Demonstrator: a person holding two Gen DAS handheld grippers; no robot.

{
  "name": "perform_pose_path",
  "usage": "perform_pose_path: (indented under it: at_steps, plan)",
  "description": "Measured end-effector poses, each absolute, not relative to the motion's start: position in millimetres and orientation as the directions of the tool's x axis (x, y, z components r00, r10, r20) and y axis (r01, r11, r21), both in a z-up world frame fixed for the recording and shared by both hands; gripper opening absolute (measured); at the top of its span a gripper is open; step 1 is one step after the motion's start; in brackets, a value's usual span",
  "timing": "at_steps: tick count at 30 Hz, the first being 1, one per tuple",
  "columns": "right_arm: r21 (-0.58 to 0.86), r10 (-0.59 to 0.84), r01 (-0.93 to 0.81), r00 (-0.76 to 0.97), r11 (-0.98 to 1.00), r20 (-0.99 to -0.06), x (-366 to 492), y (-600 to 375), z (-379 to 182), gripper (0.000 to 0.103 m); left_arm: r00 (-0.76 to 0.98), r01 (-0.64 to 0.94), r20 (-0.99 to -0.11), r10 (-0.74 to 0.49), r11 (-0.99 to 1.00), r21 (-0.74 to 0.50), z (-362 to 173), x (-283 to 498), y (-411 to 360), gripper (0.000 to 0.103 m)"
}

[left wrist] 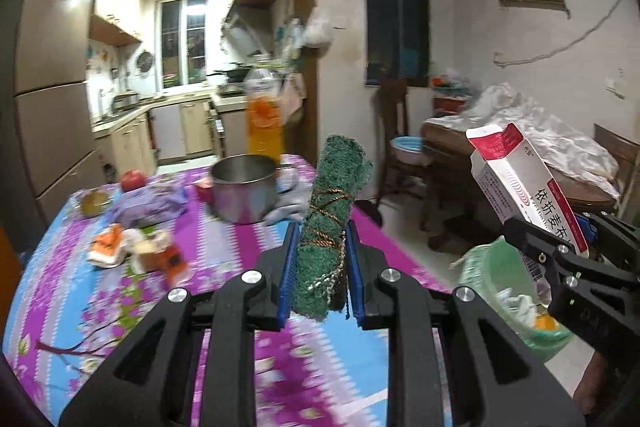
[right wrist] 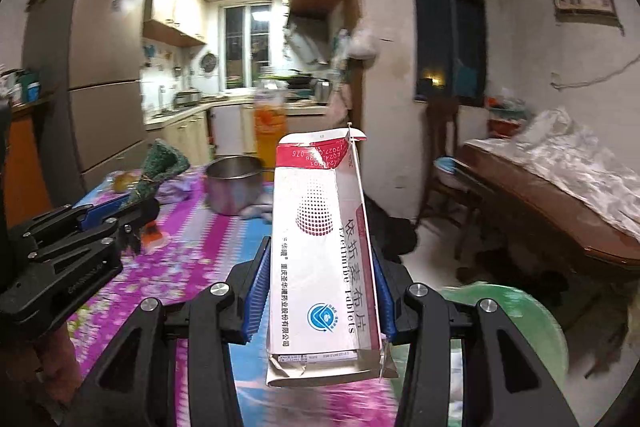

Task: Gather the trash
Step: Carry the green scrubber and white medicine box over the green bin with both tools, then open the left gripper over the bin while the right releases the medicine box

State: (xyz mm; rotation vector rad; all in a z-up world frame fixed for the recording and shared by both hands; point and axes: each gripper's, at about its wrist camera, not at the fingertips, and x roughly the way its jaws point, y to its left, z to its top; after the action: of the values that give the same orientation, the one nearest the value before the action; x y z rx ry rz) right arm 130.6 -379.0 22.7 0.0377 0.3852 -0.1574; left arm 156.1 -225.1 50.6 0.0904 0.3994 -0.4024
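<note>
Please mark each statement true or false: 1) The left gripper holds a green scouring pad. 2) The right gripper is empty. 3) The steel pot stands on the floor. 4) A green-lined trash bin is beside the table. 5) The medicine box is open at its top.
1) True: the left gripper is shut on the rolled green scouring pad.
2) False: the right gripper is shut on a white and red medicine box.
3) False: the steel pot stands on the flowered table.
4) True: the trash bin sits at the table's edge.
5) True: its top flap stands open.
</note>
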Motion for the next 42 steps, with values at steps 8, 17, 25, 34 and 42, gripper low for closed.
perform_pose_path:
  at_steps: [8,17,25,34,42]
  plan:
    - [0.015,-0.256,0.298,0.844,0.954,-0.471,105.2,-478.3,21.4,0.046,0.76,0.527,-0.453,-0.466,0.85,0.011,43.5,158.0,-312.1,0.021]
    - [0.048,-0.294,0.389,0.767,0.92,-0.571,84.8,-562.6,-6.1,0.046,0.638,0.647,-0.557,-0.531,0.762,0.014,17.4,152.7,-400.3,0.021]
    - [0.064,-0.273,0.427,0.678,0.902,-0.682,96.4,-607.7,-42.4,0.046,0.535,0.691,-0.666,-0.52,0.722,-0.009,-13.7,161.5,-458.0,0.021]
    - [0.104,-0.204,0.448,0.587,0.888,-0.784,105.6,-634.5,-72.5,0.046,0.499,0.698,-0.731,-0.466,0.716,0.02,-39.5,163.9,-488.4,0.021]
    - [0.15,-0.145,0.463,0.542,0.873,-0.828,110.1,-654.6,-98.7,0.046,0.483,0.698,-0.768,-0.42,0.715,0.048,-58.1,165.3,-508.8,0.021]
